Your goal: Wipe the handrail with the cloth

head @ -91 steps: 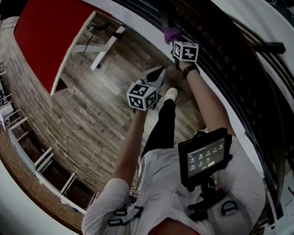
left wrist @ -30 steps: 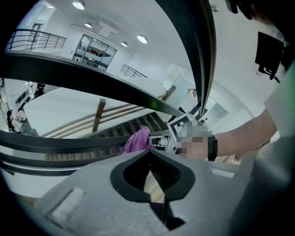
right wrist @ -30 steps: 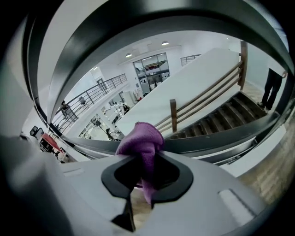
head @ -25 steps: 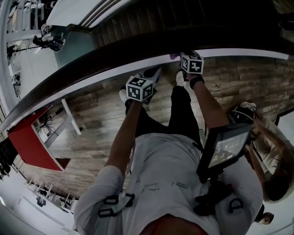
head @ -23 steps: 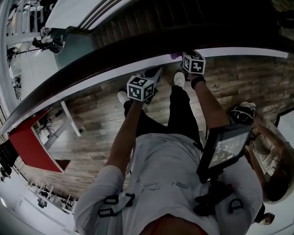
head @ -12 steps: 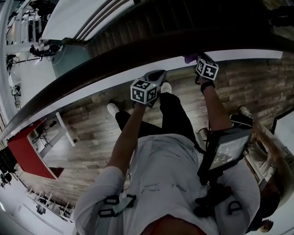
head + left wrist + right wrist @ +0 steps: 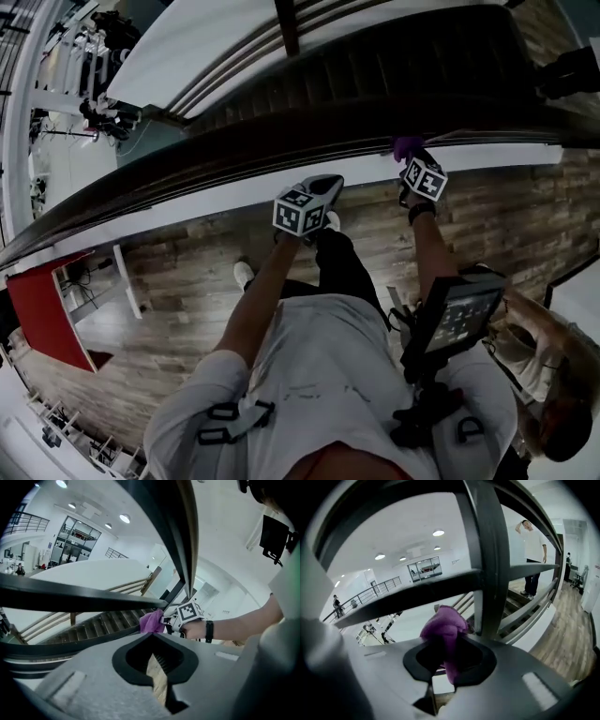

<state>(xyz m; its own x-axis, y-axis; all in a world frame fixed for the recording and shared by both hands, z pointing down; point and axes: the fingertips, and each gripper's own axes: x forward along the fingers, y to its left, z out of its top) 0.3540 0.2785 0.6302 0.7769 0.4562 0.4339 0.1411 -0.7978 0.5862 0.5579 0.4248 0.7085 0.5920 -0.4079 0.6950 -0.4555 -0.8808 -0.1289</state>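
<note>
Grips crumpled purple cloth (image 7: pixel 443 630) in right gripper (image 7: pixel 443 660), jaws clenched on the bunched fabric, 1 loose end hanging down through the jaw gap. Presses cloth against long dark curved handrail (image 7: pixel 234 155), toward its right part in head view, just beside dark vertical metal post (image 7: pixel 490 573). Shows right forearm stretched forward, black wristband (image 7: pixel 209 631) on wrist.

Holds left gripper (image 7: pixel 317 192) lower and to the left of the right one, near white ledge strip (image 7: pixel 187 202) under the rail, apart from the cloth. Shows left jaws drawn together in left gripper view, only a narrow slit between them, nothing held, brown wood plank floor (image 7: pixel 187 272) visible through the slit. Looks from left gripper view straight at right gripper and cloth on the rail.

Includes dark staircase (image 7: pixel 375 66) beyond the rail, red panel (image 7: pixel 37 309) at lower left, and black tablet screen (image 7: pixel 461 314) mounted at chest of white shirt. Catches standing person in white top (image 7: pixel 533 545) behind railing bars in right gripper view, plus 2 round ceiling lights (image 7: pixel 438 533) above.
</note>
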